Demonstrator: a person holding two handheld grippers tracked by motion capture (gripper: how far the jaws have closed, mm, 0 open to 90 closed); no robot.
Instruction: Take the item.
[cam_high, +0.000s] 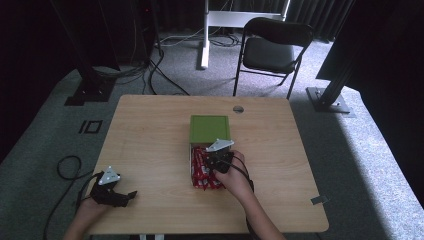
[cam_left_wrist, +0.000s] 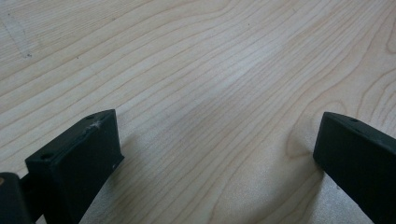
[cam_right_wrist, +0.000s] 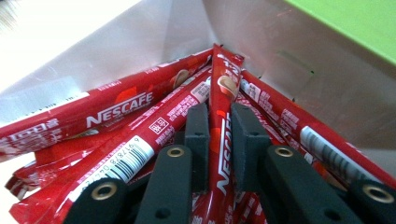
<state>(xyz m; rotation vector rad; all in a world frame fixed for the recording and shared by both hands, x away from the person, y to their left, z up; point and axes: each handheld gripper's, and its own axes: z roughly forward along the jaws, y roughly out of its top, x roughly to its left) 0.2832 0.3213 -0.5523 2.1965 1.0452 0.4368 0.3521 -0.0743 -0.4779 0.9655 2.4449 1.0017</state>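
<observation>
Right gripper (cam_right_wrist: 219, 135) pinching one coffee stick out of the box

Its fingers (cam_right_wrist: 197, 140) are clamping a single red Nescafé stick (cam_right_wrist: 223, 100), lying atop the pile in the open box (cam_high: 192, 155), likely to lift it alone. The green lid (cam_high: 209, 129) is sitting just behind. The left gripper (cam_left_wrist: 215, 154) is resting wide apart on the bare counter (cam_left_wrist: 196, 60), idling.

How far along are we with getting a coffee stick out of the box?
Done: the box lies open, its green lid folded back, red sticks exposed. In hand: the right gripper is shut on one Nescafe stick, which lies among the others inside the box. Left: lifting it out and setting it down. The left gripper rests open over bare table.
</observation>
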